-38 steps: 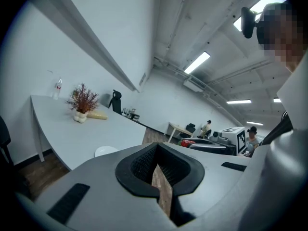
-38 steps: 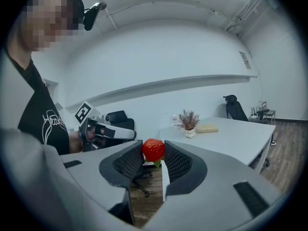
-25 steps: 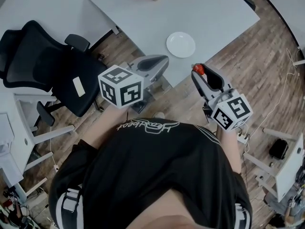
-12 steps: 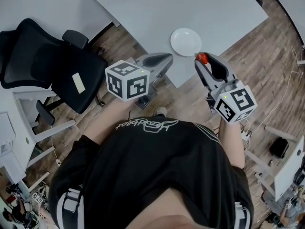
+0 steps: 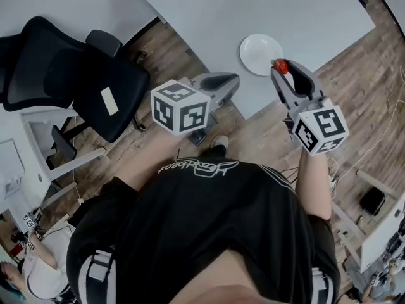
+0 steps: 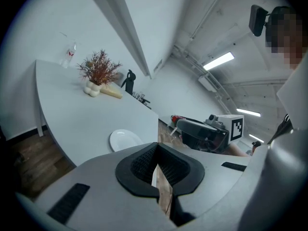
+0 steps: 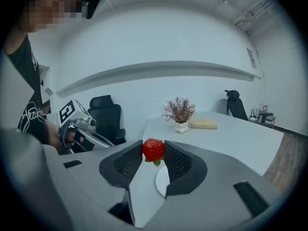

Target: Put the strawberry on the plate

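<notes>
The right tongs (image 5: 279,69) clamp the strawberry (image 7: 153,149) beside the white plate (image 5: 260,45) — left tongs (image 5: 232,80), left of it, closed, empty.

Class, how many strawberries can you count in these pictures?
1: the strawberry is pinched in the right gripper, close to the white plate. Others may lie out of view.

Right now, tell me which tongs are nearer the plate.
Right. The right tongs, shut on the strawberry, sit at the plate's edge; the left tongs hang farther back, beside the table's corner.
</notes>
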Demonstrator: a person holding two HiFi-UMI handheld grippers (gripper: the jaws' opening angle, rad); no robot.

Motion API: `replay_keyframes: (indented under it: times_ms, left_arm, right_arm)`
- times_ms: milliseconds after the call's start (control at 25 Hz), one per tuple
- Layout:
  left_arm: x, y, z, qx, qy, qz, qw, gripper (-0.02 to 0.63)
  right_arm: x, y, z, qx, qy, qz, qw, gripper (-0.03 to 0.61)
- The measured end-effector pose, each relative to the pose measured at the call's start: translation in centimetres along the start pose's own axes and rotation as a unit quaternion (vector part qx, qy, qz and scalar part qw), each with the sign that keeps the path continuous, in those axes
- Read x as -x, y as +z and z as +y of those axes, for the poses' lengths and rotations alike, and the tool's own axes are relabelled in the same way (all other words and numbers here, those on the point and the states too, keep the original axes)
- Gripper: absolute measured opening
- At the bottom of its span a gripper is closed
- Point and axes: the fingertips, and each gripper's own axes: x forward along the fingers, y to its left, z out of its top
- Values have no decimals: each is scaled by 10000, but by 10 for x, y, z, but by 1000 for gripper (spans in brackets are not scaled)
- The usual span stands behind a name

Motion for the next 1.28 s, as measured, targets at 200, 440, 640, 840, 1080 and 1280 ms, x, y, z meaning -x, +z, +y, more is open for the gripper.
replay_keyframes:
  times_ms: [200, 440, 640, 840, 1080, 1280]
  left_arm:
    - [-1, -15, 12, 140, 20, 90, 9999, 7]
    - [-1, -30, 30, 243, 100, 187, 9995, 8]
    - [1, -39, 40, 346, 146, 207, 9991, 7]
    - [-1, -49, 44, 390, 185, 255, 9987, 8]
    - [-2, -52, 54, 470, 241, 278, 9982, 8]
    - [1, -53, 61, 548, 315, 244, 9977, 8]
  right_arm:
    - [-25, -23, -8, 59, -112, 193, 9997, 135]
    - [-46, -47, -19, -13, -174, 305, 9994, 135]
    - [-70, -67, -32, 34, -234, 548, 9982, 135]
    - [-87, -96, -45, 39, -305, 860, 9958, 135]
    - [-106, -123, -55, 22, -318, 1213, 9921, 135]
    - [-116, -134, -57, 138, -310, 1463, 9887, 135]
